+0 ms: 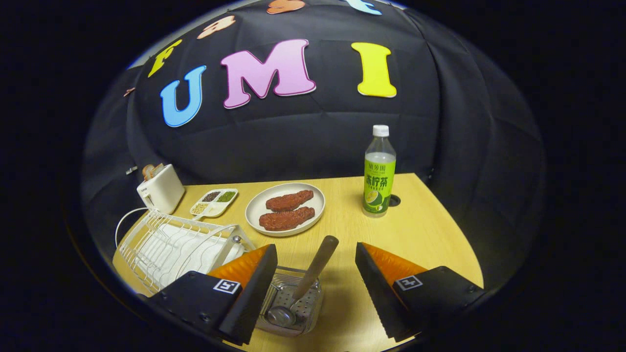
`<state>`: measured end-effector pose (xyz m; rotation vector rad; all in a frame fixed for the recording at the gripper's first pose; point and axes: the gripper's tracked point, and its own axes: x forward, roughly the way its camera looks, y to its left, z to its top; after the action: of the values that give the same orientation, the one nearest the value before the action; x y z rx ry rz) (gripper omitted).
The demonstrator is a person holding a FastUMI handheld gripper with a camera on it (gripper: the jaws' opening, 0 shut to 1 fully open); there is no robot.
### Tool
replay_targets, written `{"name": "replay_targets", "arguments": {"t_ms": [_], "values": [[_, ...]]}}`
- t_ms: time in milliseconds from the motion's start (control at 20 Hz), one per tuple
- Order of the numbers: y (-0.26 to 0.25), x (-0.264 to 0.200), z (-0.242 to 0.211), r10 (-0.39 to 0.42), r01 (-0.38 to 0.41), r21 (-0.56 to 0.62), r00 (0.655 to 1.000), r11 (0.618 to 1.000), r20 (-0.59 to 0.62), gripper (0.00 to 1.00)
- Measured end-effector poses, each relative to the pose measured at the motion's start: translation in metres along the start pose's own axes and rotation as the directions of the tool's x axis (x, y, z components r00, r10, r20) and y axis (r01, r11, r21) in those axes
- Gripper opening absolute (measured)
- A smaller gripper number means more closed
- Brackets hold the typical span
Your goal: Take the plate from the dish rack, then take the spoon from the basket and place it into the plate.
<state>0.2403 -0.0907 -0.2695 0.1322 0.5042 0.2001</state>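
My hand-held gripper (315, 274) is wide open over the basket (292, 305), spoon (305, 283) between the fingers, rack (171, 244) at 10 o'clock.

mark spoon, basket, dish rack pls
spoon (317, 268): gripper view, mid handle, between the open tongs (315, 288).
basket (313, 305): gripper view, right wall.
dish rack (161, 239): gripper view, top wires.

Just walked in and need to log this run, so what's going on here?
A person's handheld gripper hangs open over a metal basket, its fingers either side of the spoon leaning in it. A white plate lies in the dish rack. Beyond sits a plate with two meat pieces.
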Motion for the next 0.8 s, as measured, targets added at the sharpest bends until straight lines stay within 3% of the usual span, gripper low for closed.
{"name": "replay_targets", "arguments": {"t_ms": [250, 400, 450, 600, 800], "values": [[0.009, 0.017, 0.003, 0.05, -0.049, 0.03, 0.999, 0.998, -0.006, 0.91], [0.012, 0.024, -0.001, 0.062, -0.06, 0.048, 0.997, 0.997, -0.037, 0.58], [0.011, 0.026, -0.003, 0.061, -0.058, 0.056, 0.997, 0.997, -0.049, 0.55], [0.007, 0.025, -0.004, 0.047, -0.041, 0.1, 0.997, 0.994, -0.067, 0.27], [0.013, 0.018, -0.002, 0.058, -0.041, 0.17, 0.993, 0.985, -0.098, 0.2]]}}
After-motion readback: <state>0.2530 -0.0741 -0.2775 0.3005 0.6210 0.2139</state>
